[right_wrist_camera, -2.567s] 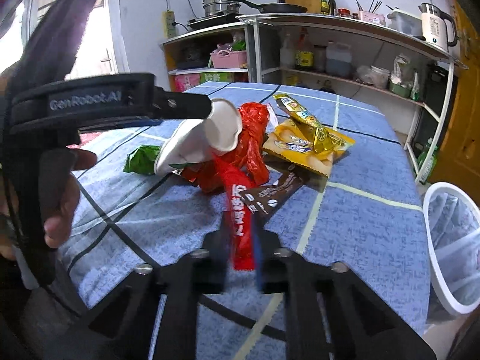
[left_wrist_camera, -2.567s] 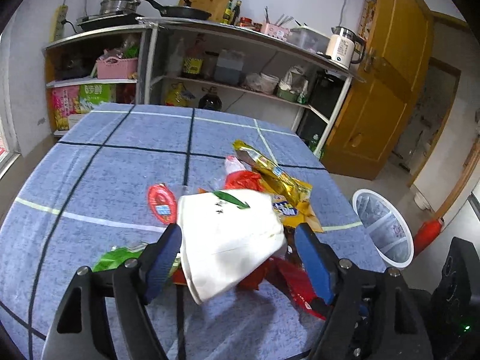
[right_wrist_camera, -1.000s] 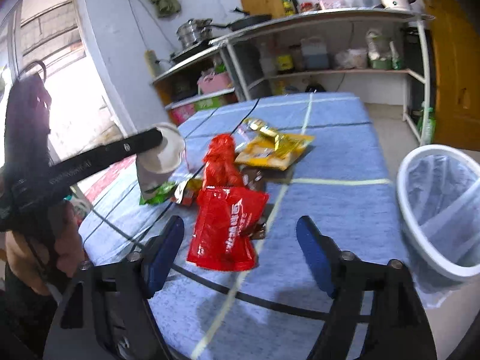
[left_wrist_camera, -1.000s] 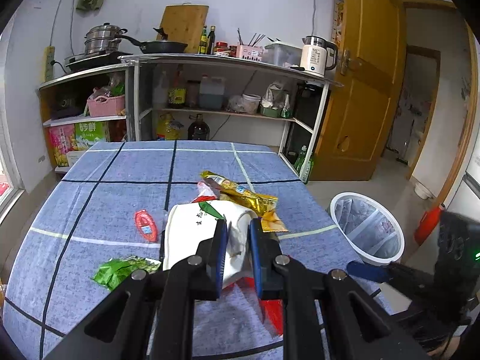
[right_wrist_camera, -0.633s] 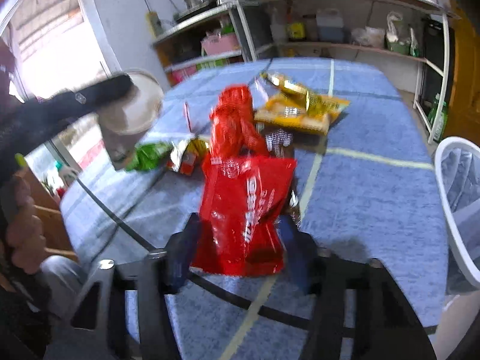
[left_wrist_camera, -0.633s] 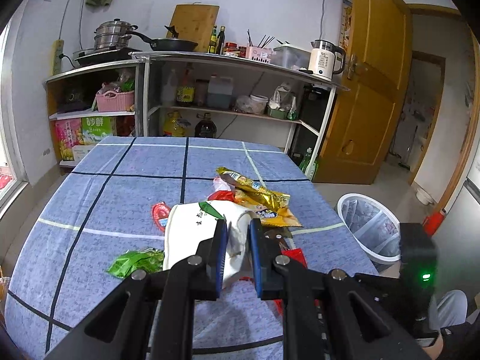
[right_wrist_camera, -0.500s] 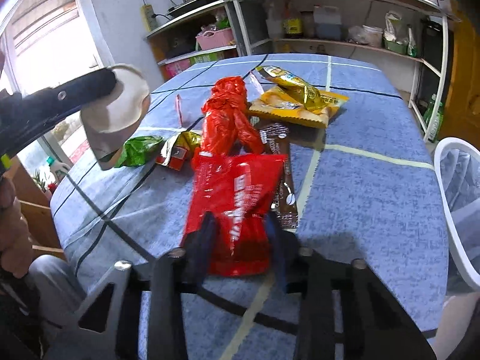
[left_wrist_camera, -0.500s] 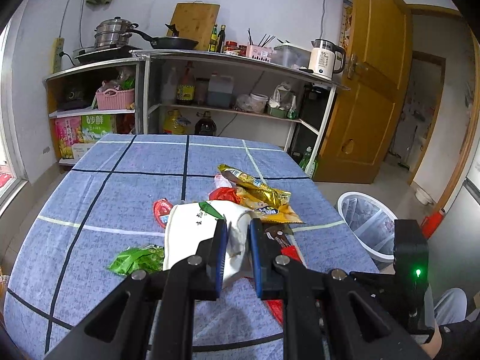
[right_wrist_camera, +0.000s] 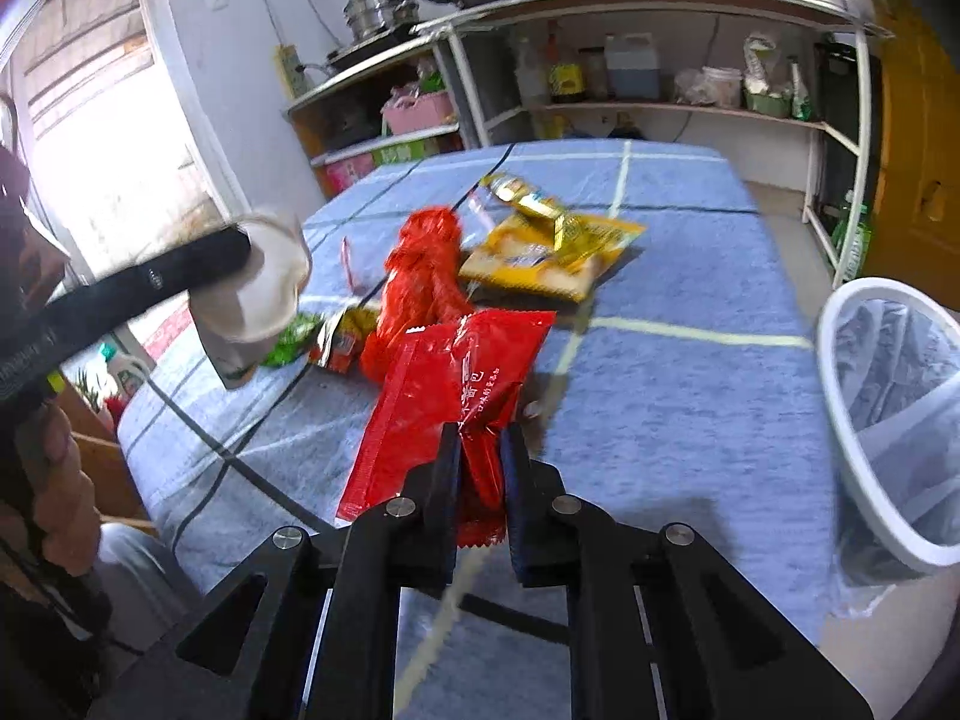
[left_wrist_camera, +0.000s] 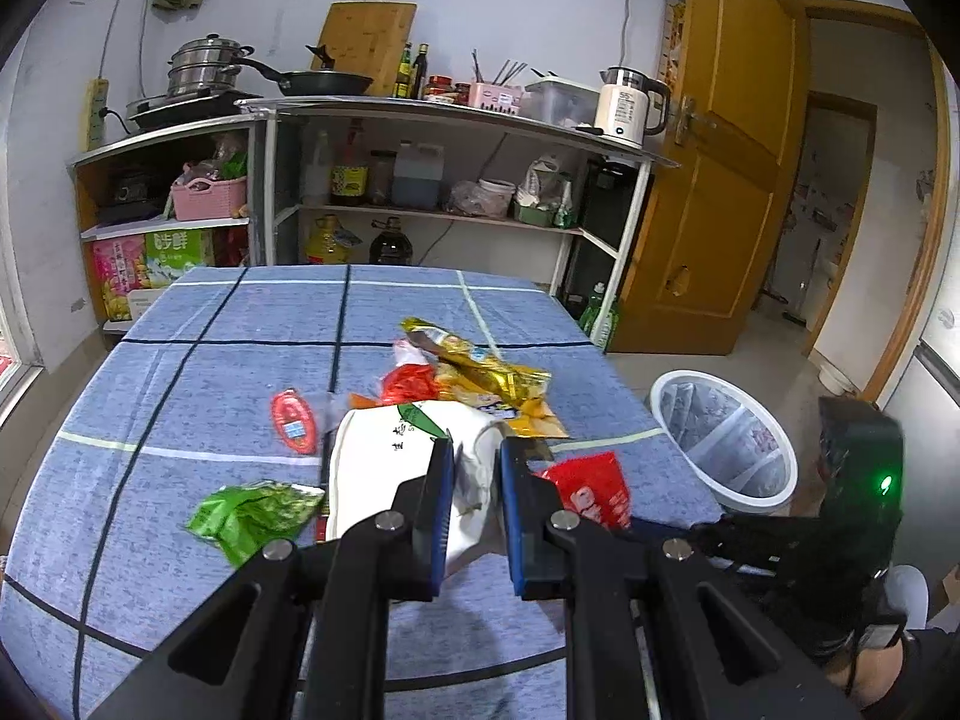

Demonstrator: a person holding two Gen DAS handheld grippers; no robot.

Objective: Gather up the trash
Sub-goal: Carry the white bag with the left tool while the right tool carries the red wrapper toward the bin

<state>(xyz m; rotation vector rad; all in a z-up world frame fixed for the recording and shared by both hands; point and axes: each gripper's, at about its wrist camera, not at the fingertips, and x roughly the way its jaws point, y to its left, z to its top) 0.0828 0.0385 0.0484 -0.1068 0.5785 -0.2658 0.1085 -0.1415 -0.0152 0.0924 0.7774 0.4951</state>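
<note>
My left gripper (left_wrist_camera: pixel 474 468) is shut on a crushed white paper cup (left_wrist_camera: pixel 384 468) and holds it above the blue table (left_wrist_camera: pixel 180 372); the cup also shows in the right wrist view (right_wrist_camera: pixel 258 294). My right gripper (right_wrist_camera: pixel 480 450) is shut on a red snack wrapper (right_wrist_camera: pixel 450 396), lifted over the table's near right part; the wrapper also shows in the left wrist view (left_wrist_camera: pixel 591 480). On the table lie a red plastic bag (right_wrist_camera: pixel 420 276), yellow wrappers (right_wrist_camera: pixel 552 246), a green wrapper (left_wrist_camera: pixel 252 510) and a small red packet (left_wrist_camera: pixel 293 420). A white bin (right_wrist_camera: pixel 894 420) stands on the floor to the right.
Kitchen shelves (left_wrist_camera: pixel 420 180) with pots, bottles and a kettle stand behind the table. A wooden door (left_wrist_camera: pixel 720 180) is at the right. The bin also shows in the left wrist view (left_wrist_camera: pixel 720 438), beside the table's right edge. A window is at the left.
My right gripper has closed on the red wrapper and lifted it off the table. My left gripper still holds the cup, almost unmoved.
</note>
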